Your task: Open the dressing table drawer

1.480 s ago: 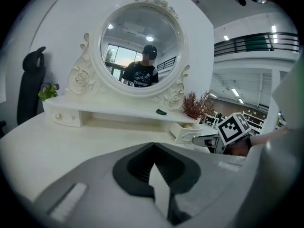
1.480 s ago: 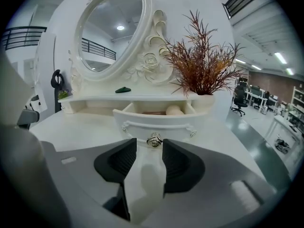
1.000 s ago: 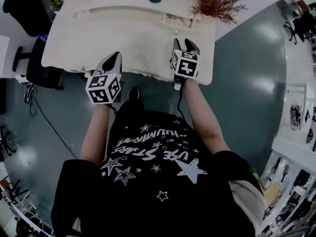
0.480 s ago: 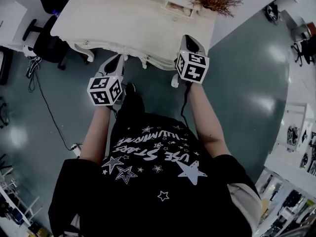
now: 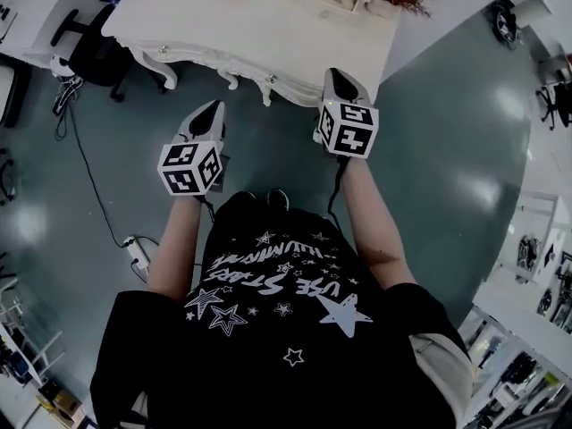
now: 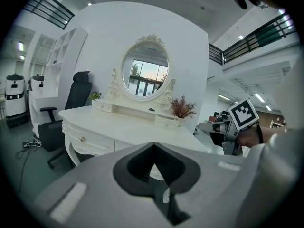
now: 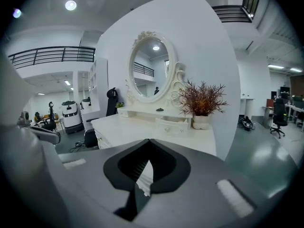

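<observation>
The left claw [image 5: 211,107] and right claw [image 5: 340,75], both pinched closed on nothing, hang well apart from the counter [image 5: 250,16], whose small drawer [image 7: 172,124] beside the dried plant [image 7: 202,99] looks pulled out; a nearby floor power strip [image 5: 136,251] could trip a careless step.

The dressing table [image 5: 268,25] is cream-white, the floor [image 5: 438,132] dark green, the shirt [image 5: 268,347] black with white stars.
</observation>
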